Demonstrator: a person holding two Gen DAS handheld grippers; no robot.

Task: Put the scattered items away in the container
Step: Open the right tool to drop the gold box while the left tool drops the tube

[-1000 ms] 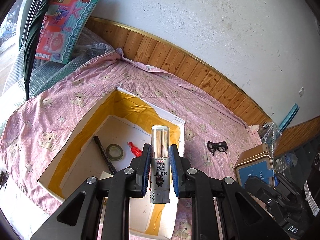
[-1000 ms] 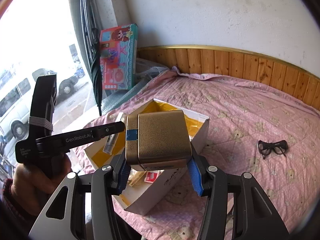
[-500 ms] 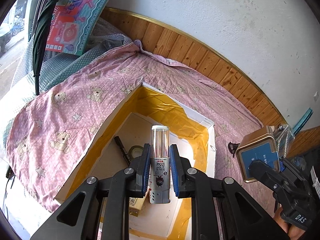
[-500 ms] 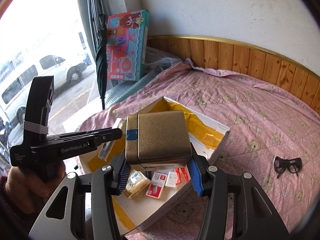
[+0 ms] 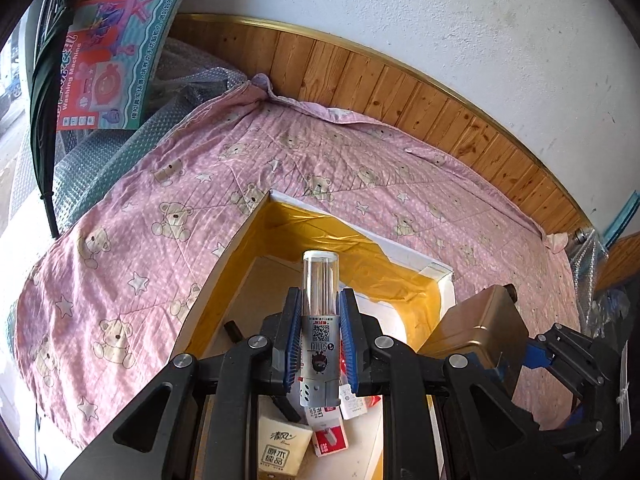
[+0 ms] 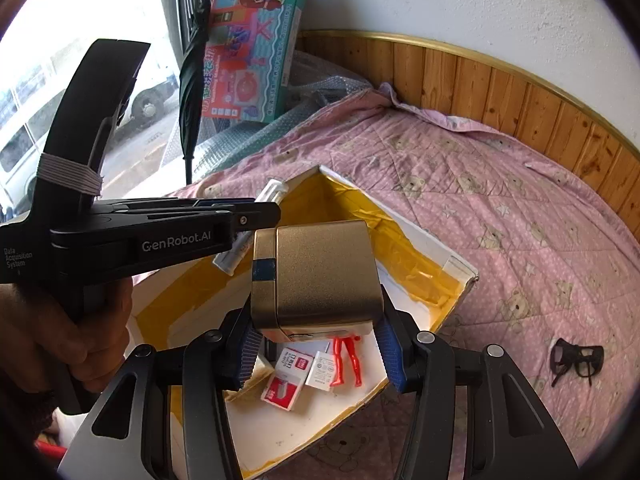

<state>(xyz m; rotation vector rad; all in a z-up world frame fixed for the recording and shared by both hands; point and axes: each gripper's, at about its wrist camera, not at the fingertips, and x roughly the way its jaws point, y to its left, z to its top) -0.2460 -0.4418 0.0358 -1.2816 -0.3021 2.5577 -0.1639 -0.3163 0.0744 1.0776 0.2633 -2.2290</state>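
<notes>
Pink teddy-bear bedding lies under the white box. Left gripper squeezes a clear-topped tube above it; right gripper squeezes a gold tin. Small packets are inside. Farther off, black glasses still wait.

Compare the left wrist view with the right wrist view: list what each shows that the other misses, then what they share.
Only the left wrist view shows the white tissue pack in the box and the left gripper head-on, shut on the clear-topped silver tube.

Only the right wrist view shows the black glasses on the quilt, the red plastic figure in the box, and the hand.

Both show the yellow-taped white cardboard box, the gold square tin in the right gripper, and the pink bear-print quilt.
</notes>
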